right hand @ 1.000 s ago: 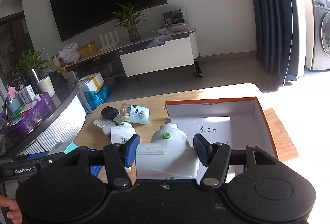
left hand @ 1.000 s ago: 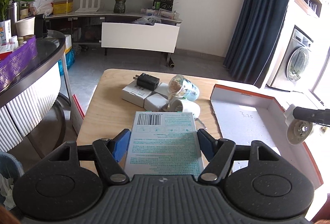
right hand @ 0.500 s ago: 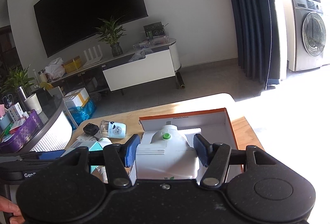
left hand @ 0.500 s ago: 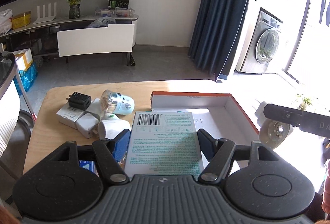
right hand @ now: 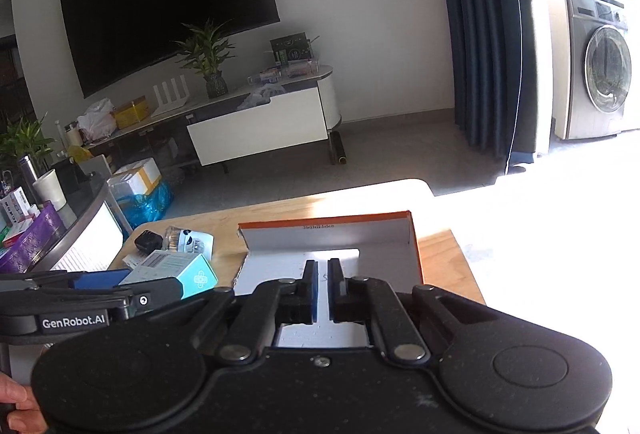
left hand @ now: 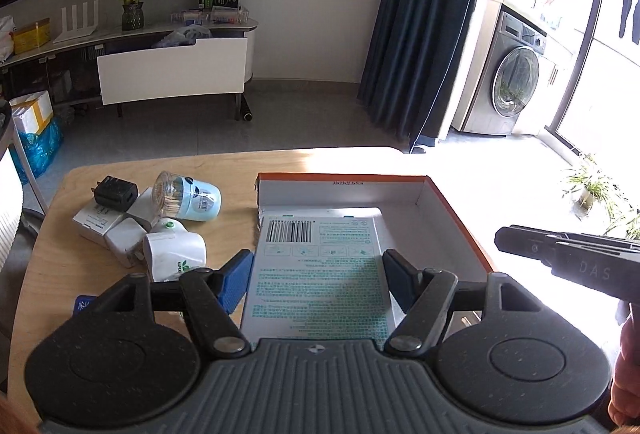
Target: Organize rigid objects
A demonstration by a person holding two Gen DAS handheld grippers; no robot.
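Observation:
My left gripper (left hand: pixel 316 266) is shut on a white and teal carton (left hand: pixel 320 274) with a barcode. It holds the carton over the near left part of the orange-rimmed cardboard tray (left hand: pixel 440 202). In the right wrist view the same carton (right hand: pixel 172 270) sits left of the tray (right hand: pixel 328 238). My right gripper (right hand: pixel 323 266) hangs over the tray's white floor, its jaws shut with nothing between them. The white bottle it held shows in neither view. A similar white bottle (left hand: pixel 174 252) with a green dot lies on the wooden table (left hand: pixel 72 274).
Left of the tray lie a black charger (left hand: pixel 116 192), a toothpick jar with a pale blue cap (left hand: pixel 188 194) and small white boxes (left hand: pixel 96 222). A round glass table (right hand: pixel 52 234) stands at the left. A hand holds each gripper's handle.
The white bottle has left my right gripper, and its jaws have closed empty over the tray. My left gripper has carried the carton to the right, over the tray's near left part.

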